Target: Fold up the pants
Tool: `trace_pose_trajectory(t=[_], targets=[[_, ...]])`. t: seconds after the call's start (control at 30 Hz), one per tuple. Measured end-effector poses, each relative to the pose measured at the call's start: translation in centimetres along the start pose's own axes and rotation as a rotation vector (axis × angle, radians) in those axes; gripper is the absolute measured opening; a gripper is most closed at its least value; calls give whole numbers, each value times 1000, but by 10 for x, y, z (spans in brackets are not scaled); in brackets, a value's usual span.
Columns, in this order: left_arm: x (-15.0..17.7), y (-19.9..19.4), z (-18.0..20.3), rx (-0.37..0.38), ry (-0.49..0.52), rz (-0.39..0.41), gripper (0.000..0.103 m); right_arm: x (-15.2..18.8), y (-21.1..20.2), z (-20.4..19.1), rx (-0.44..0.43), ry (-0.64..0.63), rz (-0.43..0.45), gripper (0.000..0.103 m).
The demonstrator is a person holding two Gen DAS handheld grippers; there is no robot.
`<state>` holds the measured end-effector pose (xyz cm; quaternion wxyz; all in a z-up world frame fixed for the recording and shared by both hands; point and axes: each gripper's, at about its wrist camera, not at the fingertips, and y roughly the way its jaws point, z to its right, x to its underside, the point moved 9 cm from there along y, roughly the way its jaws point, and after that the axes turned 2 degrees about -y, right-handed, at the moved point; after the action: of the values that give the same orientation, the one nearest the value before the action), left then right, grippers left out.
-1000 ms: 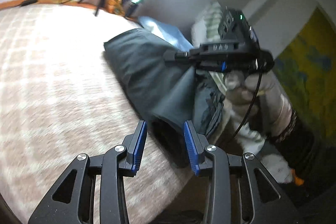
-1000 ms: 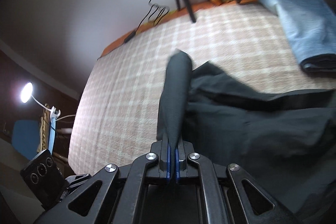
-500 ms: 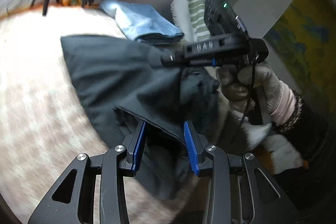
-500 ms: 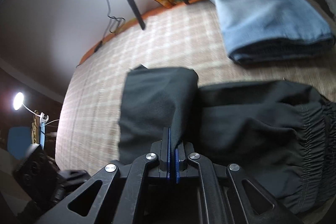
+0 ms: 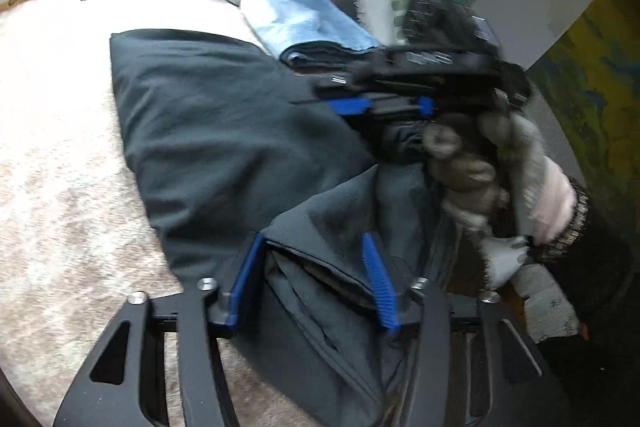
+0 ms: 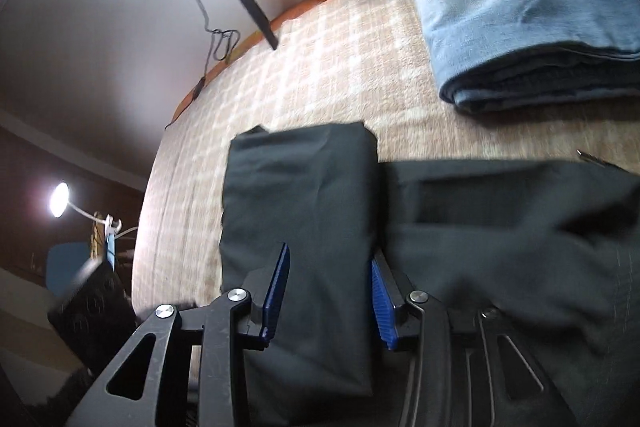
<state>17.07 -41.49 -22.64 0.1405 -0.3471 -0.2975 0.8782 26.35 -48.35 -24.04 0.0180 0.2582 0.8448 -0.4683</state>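
The dark pants (image 6: 304, 211) lie folded on the checked bed, long axis running near to far; the right gripper (image 6: 326, 291) is opening, straddling the folded leg's near end, nearer than the open left gripper (image 5: 316, 281)

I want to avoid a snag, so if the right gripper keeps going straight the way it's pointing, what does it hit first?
Most likely the dark pants. The right gripper is opening with that folded panel lying between and ahead of its jaws. Past it is checked bedding; the folded blue garment sits off to the side.
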Motion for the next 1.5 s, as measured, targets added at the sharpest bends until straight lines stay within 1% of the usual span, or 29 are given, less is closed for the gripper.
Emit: trace_pose_trajectory(t=[0.03, 0.07, 0.13, 0.17, 0.2, 0.23, 0.27, 0.3, 0.33, 0.4, 0.5, 0.6, 0.73, 0.8, 0.93, 1.03, 1.17, 1.37, 1.5], targets=[[4, -3, 6, 10, 2, -1, 27, -4, 4, 1, 6, 5, 0, 42], [6, -4, 11, 22, 10, -1, 23, -6, 7, 2, 10, 8, 0, 42], [10, -3, 22, 35, 44, -4, 19, -12, 14, 3, 20, 11, 2, 40], [12, -3, 27, 42, 58, -6, 19, -15, 17, 2, 30, 7, 4, 37], [14, -2, 32, 45, 76, -7, 18, -17, 18, 2, 40, 3, 11, 33], [15, 0, 38, 44, 96, -10, 14, -18, 20, 1, 48, -5, 12, 31], [17, 1, 43, 46, 111, -14, 11, -19, 20, 1, 56, -12, 10, 26], [20, 2, 48, 50, 126, -15, 10, -20, 21, 2, 72, -20, 12, 21], [23, 3, 55, 51, 152, -18, 9, -20, 20, 2, 78, -23, 13, 19], [27, 6, 67, 54, 190, -21, 7, -21, 19, 4, 99, -29, 20, 11], [28, 13, 77, 69, 210, -22, 5, -23, 16, 1, 111, -35, 34, 6], [27, 13, 83, 87, 203, -13, 5, -25, 9, -5, 130, -58, 53, 4], [27, 12, 100, 88, 283, 10, 5, -29, -1, -9, 146, -70, 78, 3], [28, 14, 107, 86, 300, 9, 5, -32, -9, -12, 146, -75, 95, 2], [23, 23, 112, 121, 283, 10, 4, -35, -28, -12, 166, -92, 121, 2], [20, 25, 127, 148, 312, 22, 4, -37, -47, -8, 178, -94, 144, 2], [14, 33, 144, 176, 338, 30, 4, -39, -71, 8, 211, -83, 165, 2], [13, 46, 156, 214, 370, 21, 4, -37, -97, 35, 285, -71, 167, 2], [11, 57, 163, 226, 389, 13, 4, -39, -109, 56, 334, -65, 164, 2]])
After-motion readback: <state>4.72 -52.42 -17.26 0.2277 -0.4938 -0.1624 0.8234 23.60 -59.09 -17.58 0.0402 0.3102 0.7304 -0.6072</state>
